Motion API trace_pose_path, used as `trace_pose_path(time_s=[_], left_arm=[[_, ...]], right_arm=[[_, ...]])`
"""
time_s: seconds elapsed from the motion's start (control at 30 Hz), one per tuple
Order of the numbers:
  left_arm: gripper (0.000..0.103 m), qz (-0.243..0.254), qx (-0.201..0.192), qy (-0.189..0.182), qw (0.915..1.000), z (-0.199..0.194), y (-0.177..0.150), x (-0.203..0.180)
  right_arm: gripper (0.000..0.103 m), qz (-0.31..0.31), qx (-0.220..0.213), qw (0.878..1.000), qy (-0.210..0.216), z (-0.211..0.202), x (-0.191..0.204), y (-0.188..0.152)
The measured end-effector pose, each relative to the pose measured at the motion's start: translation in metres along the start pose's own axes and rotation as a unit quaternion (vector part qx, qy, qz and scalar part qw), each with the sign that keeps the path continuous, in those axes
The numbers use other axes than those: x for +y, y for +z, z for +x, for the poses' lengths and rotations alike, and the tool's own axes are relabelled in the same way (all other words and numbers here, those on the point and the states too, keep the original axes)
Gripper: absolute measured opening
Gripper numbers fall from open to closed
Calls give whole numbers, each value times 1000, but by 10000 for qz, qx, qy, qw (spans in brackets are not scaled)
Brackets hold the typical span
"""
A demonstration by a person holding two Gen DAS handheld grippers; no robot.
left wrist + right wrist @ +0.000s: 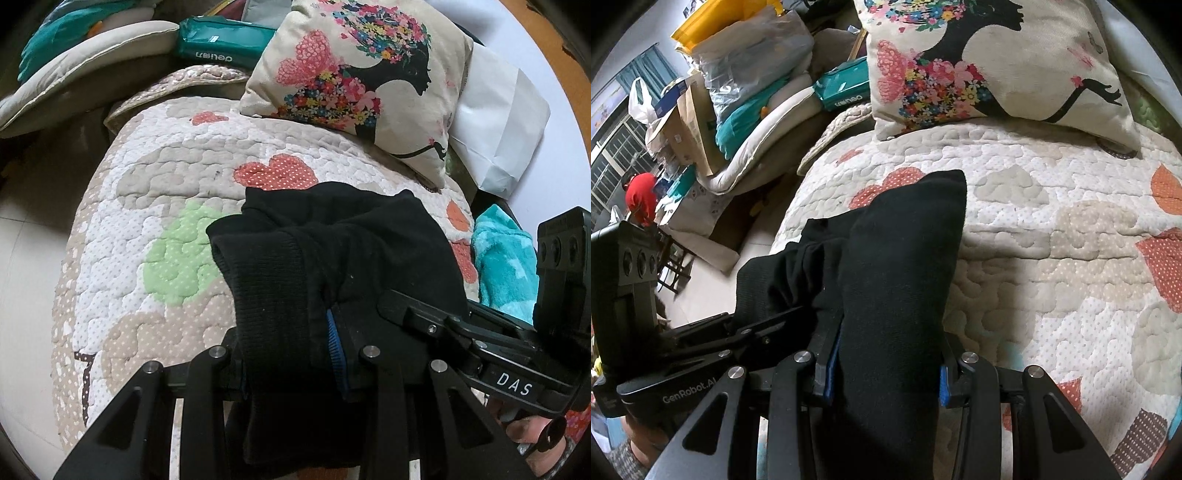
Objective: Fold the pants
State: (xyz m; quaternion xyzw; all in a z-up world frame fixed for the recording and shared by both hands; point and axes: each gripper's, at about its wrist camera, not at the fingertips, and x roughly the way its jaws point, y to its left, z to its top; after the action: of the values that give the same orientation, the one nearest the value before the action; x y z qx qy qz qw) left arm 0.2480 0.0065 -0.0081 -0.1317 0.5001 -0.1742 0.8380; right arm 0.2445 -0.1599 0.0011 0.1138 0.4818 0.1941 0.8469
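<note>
The black pants (pixel 332 243) hang bunched over the quilted bed cover (pixel 147 206), held up by both grippers side by side. My left gripper (pixel 291 354) is shut on a thick fold with the ribbed waistband; its blue pads are mostly hidden by cloth. My right gripper (pixel 886 369) is shut on another thick fold of the pants (pixel 901 258), blue pads pressing both sides. The right gripper also shows at the right of the left wrist view (pixel 480 332), and the left gripper at the left of the right wrist view (pixel 701 350).
A floral cushion (pixel 354 74) leans at the head of the bed, with a white bag (pixel 495 122) and a teal towel (pixel 506 262) to its right. Stacked cushions, boxes and bags (pixel 720 110) crowd the left side. The bed's left edge drops to a pale floor (pixel 26 258).
</note>
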Motion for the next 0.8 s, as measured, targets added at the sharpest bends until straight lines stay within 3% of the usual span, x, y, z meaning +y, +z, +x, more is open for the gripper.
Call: trace_pose_path(time_s=[0.13, 0.27, 0.4, 0.53, 0.6, 0.8], left_arm=[[35, 24, 75, 38, 10000, 9, -3, 0], [51, -9, 109, 221, 9997, 13, -6, 3], [65, -186, 132, 340, 9992, 10, -8, 12], [69, -409, 219, 253, 9986, 7, -9, 22], [70, -472, 268, 353, 9979, 5, -11, 26], [74, -720, 385, 169, 9965, -2, -14, 42]], right_arm=[[43, 45, 31, 10000, -32, 5, -5, -1], [46, 82, 117, 9999, -50, 12, -12, -5], [60, 294, 114, 9993, -178, 11, -24, -8], [69, 439, -31, 9984, -349, 2, -34, -10], [71, 451, -53, 9981, -405, 1, -37, -11], [74, 502, -138, 9977, -439, -2, -39, -17]])
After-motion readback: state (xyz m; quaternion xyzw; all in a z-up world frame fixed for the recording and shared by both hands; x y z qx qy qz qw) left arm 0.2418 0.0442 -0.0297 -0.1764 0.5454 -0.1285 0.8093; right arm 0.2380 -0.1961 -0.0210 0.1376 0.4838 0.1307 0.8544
